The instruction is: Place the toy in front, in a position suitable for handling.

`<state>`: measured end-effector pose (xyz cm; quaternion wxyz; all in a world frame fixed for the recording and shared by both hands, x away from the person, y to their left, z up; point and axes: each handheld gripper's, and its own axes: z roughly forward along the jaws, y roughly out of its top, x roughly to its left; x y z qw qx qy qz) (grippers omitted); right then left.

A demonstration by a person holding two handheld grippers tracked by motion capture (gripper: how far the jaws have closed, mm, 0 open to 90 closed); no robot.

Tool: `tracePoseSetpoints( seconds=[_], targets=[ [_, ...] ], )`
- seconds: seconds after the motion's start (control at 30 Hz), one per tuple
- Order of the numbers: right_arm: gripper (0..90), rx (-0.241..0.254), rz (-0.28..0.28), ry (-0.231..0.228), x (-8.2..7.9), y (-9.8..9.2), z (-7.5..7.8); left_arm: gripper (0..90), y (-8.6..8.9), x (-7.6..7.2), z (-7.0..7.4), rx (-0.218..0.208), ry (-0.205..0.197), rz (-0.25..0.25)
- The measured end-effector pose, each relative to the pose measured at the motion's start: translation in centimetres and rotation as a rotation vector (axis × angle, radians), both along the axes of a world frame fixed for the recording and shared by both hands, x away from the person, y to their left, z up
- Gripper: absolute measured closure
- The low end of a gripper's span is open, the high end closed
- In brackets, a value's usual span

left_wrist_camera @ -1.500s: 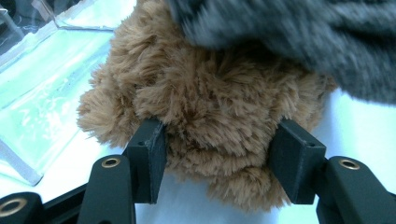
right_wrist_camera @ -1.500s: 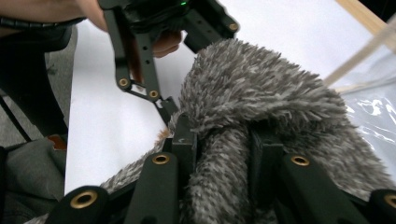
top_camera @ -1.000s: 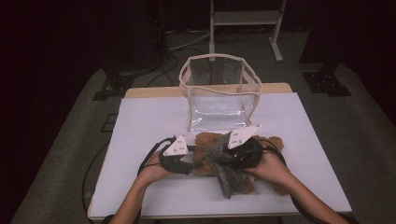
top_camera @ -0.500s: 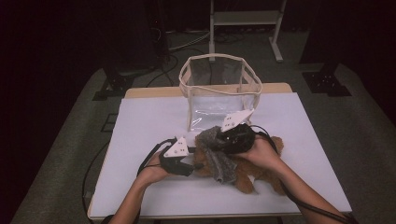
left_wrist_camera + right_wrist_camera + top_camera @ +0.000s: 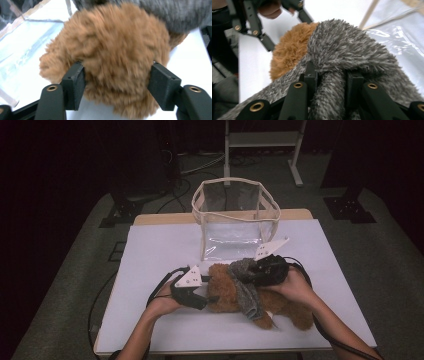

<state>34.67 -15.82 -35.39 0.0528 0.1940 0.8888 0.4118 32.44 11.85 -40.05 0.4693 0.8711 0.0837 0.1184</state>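
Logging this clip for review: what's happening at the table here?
A person works a brown plush toy lying on the white table in front of a clear bag. The right gripper is clamped on a grey fuzzy scarf draped over the toy. The left gripper has just been opening, its jaws straddling the toy's furry end.

Clear bag [image 5: 235, 220] close behind bear [image 5: 225, 287]

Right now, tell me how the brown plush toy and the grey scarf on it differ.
The brown plush toy is bulky and orange-brown; the grey scarf is a thin, mottled grey strip. The toy lies on the white table; the scarf drapes across the toy. The toy's head sits between the left gripper's jaws; the right gripper pinches the scarf. Both are fluffy.
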Motion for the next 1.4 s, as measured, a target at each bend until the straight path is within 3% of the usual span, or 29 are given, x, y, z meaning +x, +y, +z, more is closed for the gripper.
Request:
tracePoseSetpoints(
  seconds=[0.23, 0.5, 0.67, 0.8, 1.0, 1.13, 1.27, 1.4],
  targets=[
    [68.0, -0.039, 0.045, -0.037, -1.1, 0.6, 0.7, 36.5, -0.4, -0.4, -0.2, -0.003, 0.013, -0.026],
    [68.0, -0.027, 0.063, -0.023, 0.7, 2.9, 1.3, 37.0, -0.5, -0.7, -0.2, 0.044, 0.000, -0.067],
    [67.9, -0.051, 0.039, -0.040, 1.9, 3.8, 1.2, 36.9, -0.4, -0.8, -0.2, 0.051, -0.003, -0.078],
    [68.1, -0.046, 0.033, -0.046, 1.5, 3.6, 1.2, 38.3, -0.4, -0.7, -0.3, 0.049, -0.015, -0.071],
    [68.1, -0.055, 0.052, -0.070, -0.5, 2.7, 1.4, 38.4, -0.3, -0.4, -0.3, 0.027, -0.016, -0.030],
    [68.0, -0.071, 0.047, -0.078, -1.5, 1.8, 1.3, 38.7, -0.4, -0.1, -0.2, -0.011, -0.014, 0.033],
    [68.0, -0.076, 0.017, -0.070, -1.4, 0.5, 0.9, 39.6, -0.3, 0.2, 0.0, -0.045, -0.023, 0.104],
    [68.1, -0.061, -0.004, -0.065, -1.3, -0.4, 0.6, 39.5, -0.3, 0.4, 0.1, -0.054, -0.028, 0.131]
  ],
)
